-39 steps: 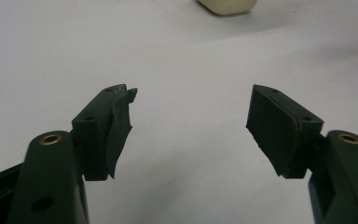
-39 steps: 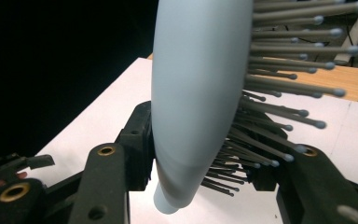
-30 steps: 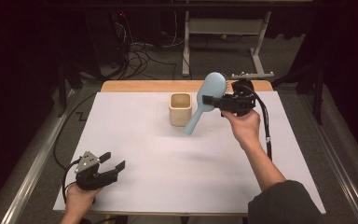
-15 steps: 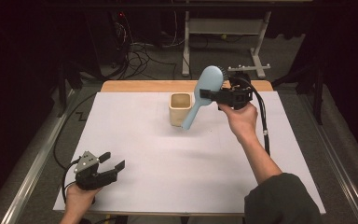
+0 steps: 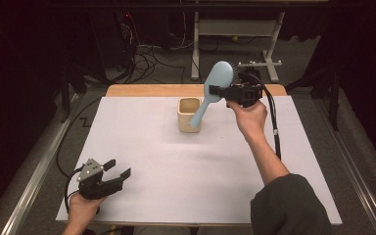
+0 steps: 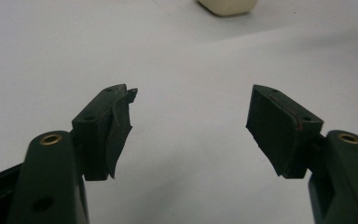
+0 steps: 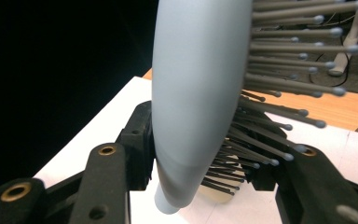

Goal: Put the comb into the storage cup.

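While the left gripper [image 5: 113,177] rests with its jaws spread wide on nothing, well short and left of the cream square-sided cup [image 5: 189,114] on the white table sheet [image 5: 176,166], the right gripper [image 5: 223,92] clamps a pale blue plastic hairbrush [image 5: 210,95] by the base of its head, just right of the cup. The brush's long axis tilts, its oval head up and away, its handle tip pointing down-left to the cup's rim. The right hand [image 5: 248,117] is far nearer; the drop into the cup hinges on lining that handle over the opening.
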